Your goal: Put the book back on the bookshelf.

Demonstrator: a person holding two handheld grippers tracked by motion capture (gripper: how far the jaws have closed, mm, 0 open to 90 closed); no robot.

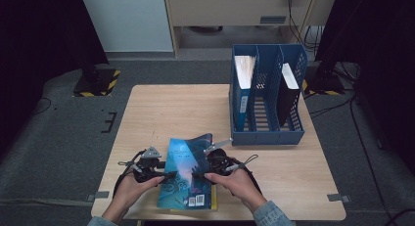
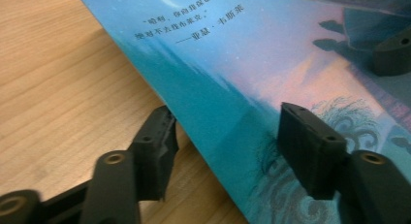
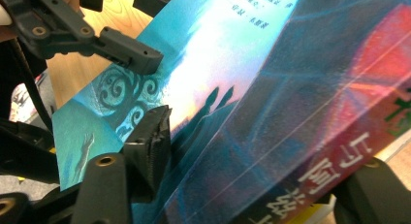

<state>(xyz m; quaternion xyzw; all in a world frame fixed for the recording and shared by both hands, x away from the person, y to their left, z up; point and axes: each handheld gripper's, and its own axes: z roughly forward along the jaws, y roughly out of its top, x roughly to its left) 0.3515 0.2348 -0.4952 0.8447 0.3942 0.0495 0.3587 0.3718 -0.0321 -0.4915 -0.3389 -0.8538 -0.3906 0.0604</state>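
Blue book gripped at both sides, filing still to do

Blue paperback (image 1: 188, 174) lies near the desk's (image 1: 293, 187) front edge, its right side tilted up. Left gripper (image 2: 224, 136) straddles its left edge, jaws apart, no clear pinch. Right gripper (image 1: 203, 176) is clamped across the spine side. Blue file rack (image 1: 266, 133) sits at the far right corner with its middle slot free; lift and insertion remain.

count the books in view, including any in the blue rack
3: one blue-covered book lying at the table's near edge between both grippers, one in the rack's left slot, one in its right slot; others may be hidden.
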